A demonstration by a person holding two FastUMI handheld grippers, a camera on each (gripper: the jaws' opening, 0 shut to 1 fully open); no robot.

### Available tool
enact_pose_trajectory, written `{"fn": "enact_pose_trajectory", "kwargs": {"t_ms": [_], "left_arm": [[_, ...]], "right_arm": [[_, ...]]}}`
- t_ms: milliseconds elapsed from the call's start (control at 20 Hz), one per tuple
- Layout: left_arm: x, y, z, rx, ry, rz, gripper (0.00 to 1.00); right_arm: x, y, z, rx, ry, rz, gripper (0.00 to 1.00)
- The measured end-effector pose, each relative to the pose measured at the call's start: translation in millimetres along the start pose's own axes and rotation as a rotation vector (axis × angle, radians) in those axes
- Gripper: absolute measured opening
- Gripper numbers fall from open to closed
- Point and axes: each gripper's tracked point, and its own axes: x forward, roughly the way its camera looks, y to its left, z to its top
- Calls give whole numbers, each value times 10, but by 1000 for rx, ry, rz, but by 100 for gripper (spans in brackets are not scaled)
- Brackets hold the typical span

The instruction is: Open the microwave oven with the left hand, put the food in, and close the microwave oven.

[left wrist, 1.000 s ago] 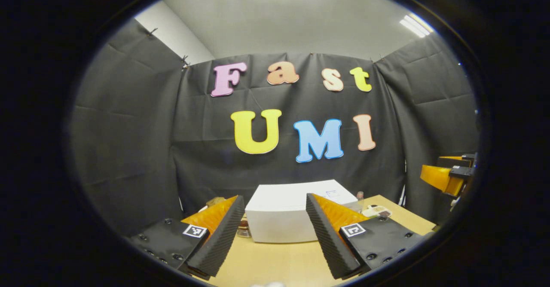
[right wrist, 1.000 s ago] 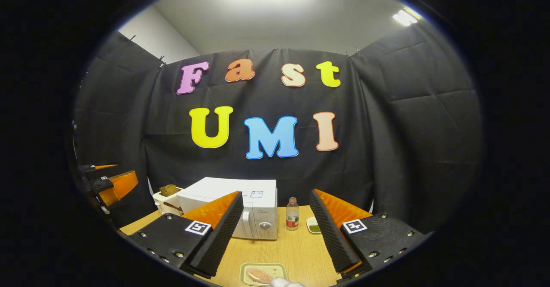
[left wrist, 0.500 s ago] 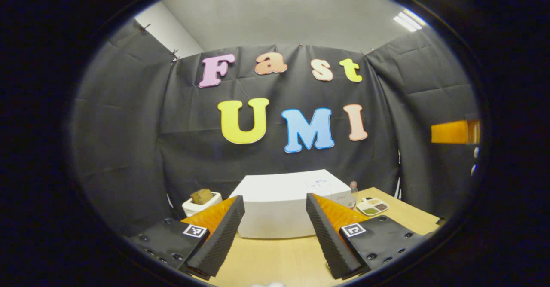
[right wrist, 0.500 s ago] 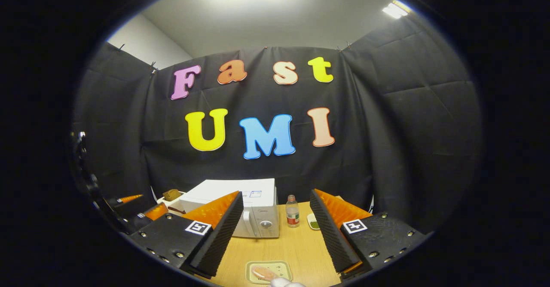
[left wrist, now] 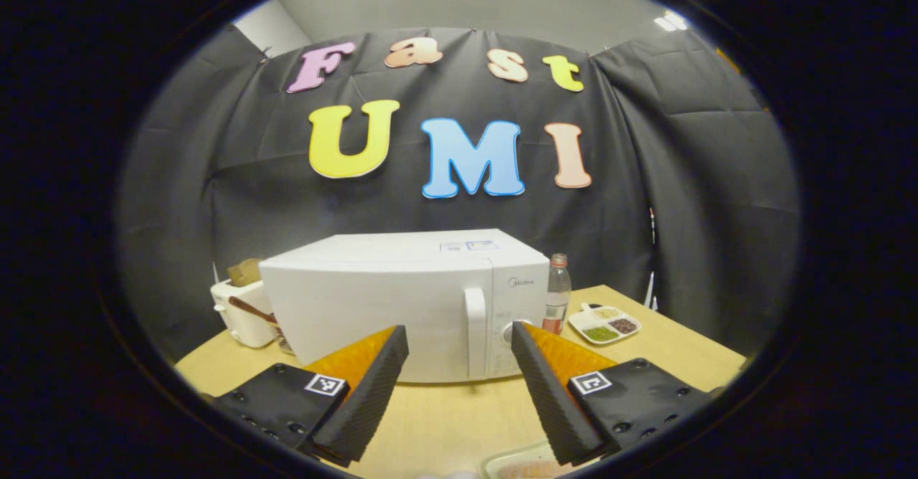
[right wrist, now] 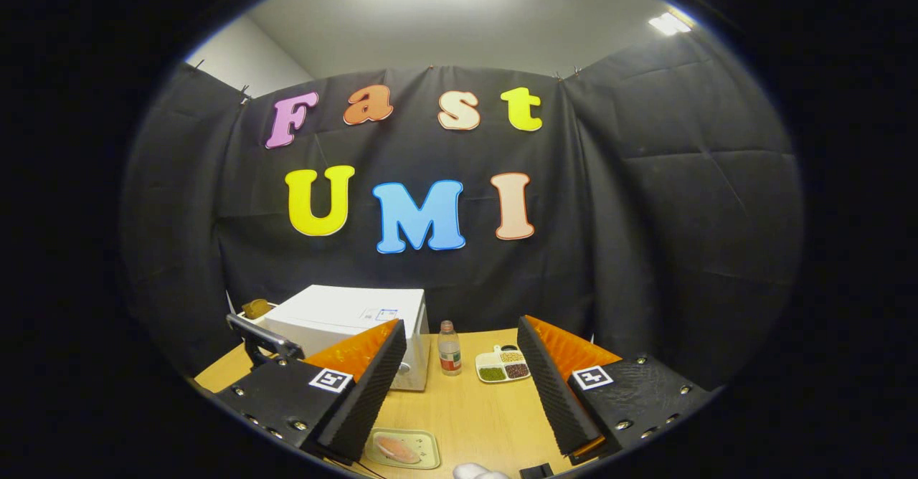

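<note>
Your left gripper (left wrist: pixel 459 393) hangs with its fingers spread apart, empty, facing the shut microwave (left wrist: pixel 409 307) at the back of the table (left wrist: pixel 445 421). Its upright door handle (left wrist: pixel 475 332) lies straight ahead, just right of centre between your fingers, so your left hand is the nearer one. Your right gripper (right wrist: pixel 459 393) is also spread and empty, above the tray of food (right wrist: pixel 400 449) at the table's front edge. That tray is cut off in the left gripper view, and the door's hinge side is hard to make out.
</note>
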Motion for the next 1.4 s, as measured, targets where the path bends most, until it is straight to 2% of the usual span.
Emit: {"fn": "enact_pose_trajectory", "kwargs": {"t_ms": [200,350,600,650,750,1150,1350,1400], "left_arm": [[612,-90,-286,-13,9,9,99],[899,-140,-446,-7,32,0,99],[1111,-126,-508,-21,36,13,90],[1135,-74,-507,-22,31,36,81],[1148,-103,-536,-24,33,33,39],[1107,-69,-532,-20,80,-13,19],[1076,-62,-548,-3,110,-29,18],[915,-64,-644,-28,157,-28,18]], "right_arm": [[122,-51,-181,-18,43,-11,96],[177,-59,-297,-40,76,-12,95],[187,-92,-400,-40,92,-27,96],[172,-115,-410,-48,94,-30,95],[150,-154,-406,-51,94,-40,96],[94,-98,-423,-44,106,-23,95],[54,-7,-373,-53,102,4,96],[46,15,-379,-55,102,14,96]]}}
